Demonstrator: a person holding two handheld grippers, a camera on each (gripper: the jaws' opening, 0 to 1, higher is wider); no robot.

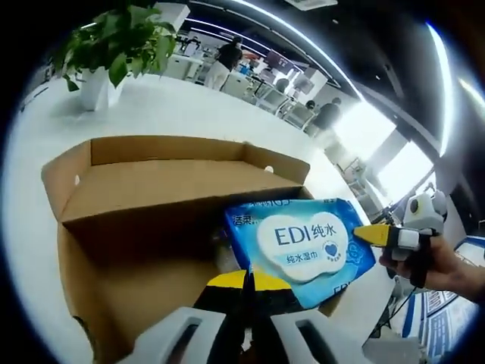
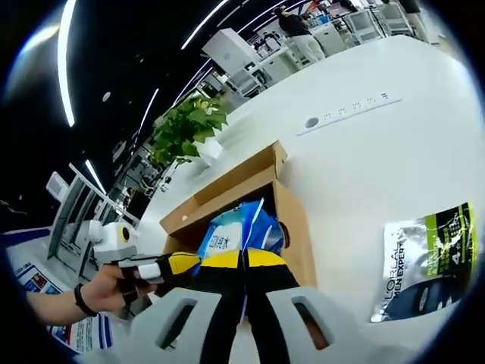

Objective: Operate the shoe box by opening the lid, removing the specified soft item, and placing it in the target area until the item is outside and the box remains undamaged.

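Over the open shoe box (image 1: 114,205), both grippers pinch the wipes pack (image 1: 303,243) (contents apparently hidden).

wipes pack (image 1: 307,246) in box (image 1: 136,220), plant (image 1: 114,45) behind

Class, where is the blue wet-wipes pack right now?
In the left gripper view, the wet-wipes pack sits tilted at the cardboard box's open right end, pinched by both grippers.

Open box (image 1: 182,163) top clear; wipes pack (image 1: 303,243) blocks one side.
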